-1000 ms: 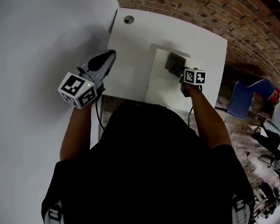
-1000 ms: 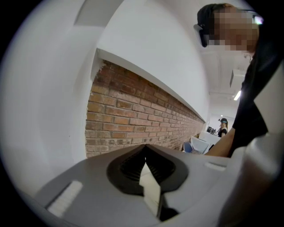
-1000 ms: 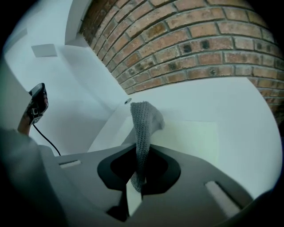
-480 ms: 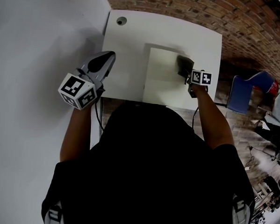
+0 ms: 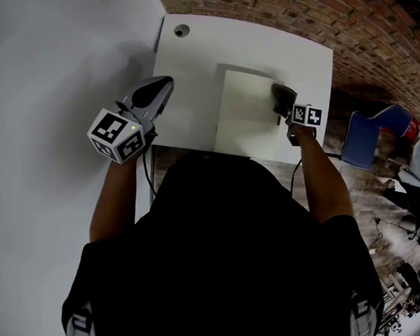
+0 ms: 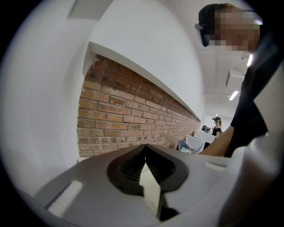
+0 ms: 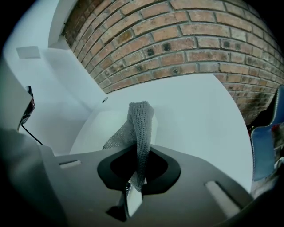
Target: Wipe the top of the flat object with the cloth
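A flat white board [image 5: 242,116] lies on the white table [image 5: 193,79]. The grey knitted cloth [image 5: 282,99] rests at the board's far right edge, and my right gripper [image 5: 286,113] is shut on it. In the right gripper view the cloth [image 7: 140,128] rises from between the shut jaws of that gripper [image 7: 135,179] and folds forward over the table [image 7: 195,115]. My left gripper [image 5: 158,91] hovers at the table's left edge, away from the board. Seen from the left gripper view, it [image 6: 146,163] is shut with nothing held.
A round cable hole [image 5: 181,30] sits in the table's far left corner. A brick wall [image 5: 288,10] runs behind the table and a white wall [image 5: 54,64] stands to the left. A blue chair [image 5: 369,140] is to the right.
My right gripper has dragged the cloth rightward across the board, from near its far middle to its right edge. The left gripper has held still.
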`<state>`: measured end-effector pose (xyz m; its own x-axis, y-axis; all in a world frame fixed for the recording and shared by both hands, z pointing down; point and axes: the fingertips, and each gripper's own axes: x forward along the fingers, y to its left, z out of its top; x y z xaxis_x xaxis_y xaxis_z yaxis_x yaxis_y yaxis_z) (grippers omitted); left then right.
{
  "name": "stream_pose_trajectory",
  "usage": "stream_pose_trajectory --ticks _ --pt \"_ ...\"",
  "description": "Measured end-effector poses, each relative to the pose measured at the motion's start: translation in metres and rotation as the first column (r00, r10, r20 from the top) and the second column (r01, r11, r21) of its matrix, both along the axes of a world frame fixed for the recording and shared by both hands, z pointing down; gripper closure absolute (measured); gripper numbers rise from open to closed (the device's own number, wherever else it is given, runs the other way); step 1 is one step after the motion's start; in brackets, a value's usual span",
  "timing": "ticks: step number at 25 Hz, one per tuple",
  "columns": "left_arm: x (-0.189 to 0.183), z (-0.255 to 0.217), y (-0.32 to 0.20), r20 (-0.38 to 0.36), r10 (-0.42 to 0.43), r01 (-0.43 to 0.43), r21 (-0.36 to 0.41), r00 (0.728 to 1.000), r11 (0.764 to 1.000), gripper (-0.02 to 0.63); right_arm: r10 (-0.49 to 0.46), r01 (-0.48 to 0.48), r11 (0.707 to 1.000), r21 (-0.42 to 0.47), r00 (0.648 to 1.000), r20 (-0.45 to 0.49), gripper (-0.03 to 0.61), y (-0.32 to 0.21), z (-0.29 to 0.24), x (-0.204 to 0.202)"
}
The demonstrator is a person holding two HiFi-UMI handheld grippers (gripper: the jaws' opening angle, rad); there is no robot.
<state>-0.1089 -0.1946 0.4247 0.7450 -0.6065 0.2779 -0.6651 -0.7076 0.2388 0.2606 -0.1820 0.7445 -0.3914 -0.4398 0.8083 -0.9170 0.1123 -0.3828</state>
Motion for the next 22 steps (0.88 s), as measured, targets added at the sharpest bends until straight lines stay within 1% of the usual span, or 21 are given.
stream_pose_trajectory --ticks 8,12,16,19,22 --pt "0.000 0.000 0.002 0.002 0.003 -0.003 -0.002 1.000 1.000 0.612 0.027 -0.027 1.000 0.001 1.000 -0.001 0.568 0.000 0.000 0.003" --pt "0.000 0.002 0.004 -0.001 0.004 -0.004 -0.006 1.000 1.000 0.612 0.063 -0.064 0.997 0.033 0.998 0.023 0.569 -0.002 -0.012 0.002" --pt "-0.002 0.002 0.005 -0.007 -0.001 0.001 -0.006 1.000 1.000 0.612 0.060 -0.069 0.993 0.100 0.994 0.088 0.569 -0.004 -0.038 -0.018" --pt "-0.002 0.001 0.007 -0.012 0.002 -0.002 -0.002 1.000 1.000 0.612 0.023 -0.042 0.989 0.142 0.991 0.128 0.569 -0.003 -0.055 -0.041" --pt "-0.004 0.002 0.011 -0.014 0.000 0.000 -0.004 1.000 1.000 0.612 -0.018 -0.011 0.987 0.159 0.984 0.176 0.568 0.001 -0.066 -0.069"
